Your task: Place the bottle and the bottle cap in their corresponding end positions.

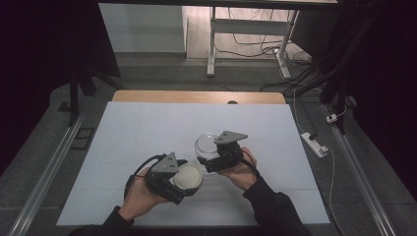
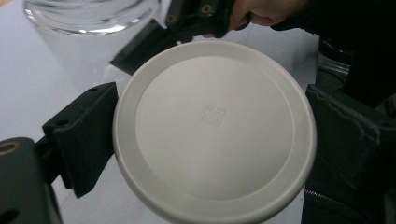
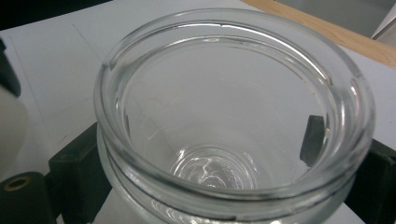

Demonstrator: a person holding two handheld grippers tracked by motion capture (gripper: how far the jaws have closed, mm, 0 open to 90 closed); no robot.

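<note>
A round white lid (image 2: 215, 128) is clamped by its edges between the two black jaws of my left gripper (image 1: 183, 183), which is shut on it; in the high view the lid (image 1: 189, 177) faces up and to the right. Just right of it stands a clear glass jar (image 1: 205, 145), mouth open and empty. My right gripper (image 1: 210, 156) is shut around the jar (image 3: 233, 121) below its rim, a black jaw on either side. The jar (image 2: 91, 25) stands close behind the lid in the left gripper view, and the two do not touch.
A white sheet (image 1: 147, 128) covers the table, with a wooden strip (image 1: 196, 97) along the far edge. A power strip (image 1: 314, 144) and cables lie on the floor at the right. Desk legs (image 1: 212, 44) stand beyond the table.
</note>
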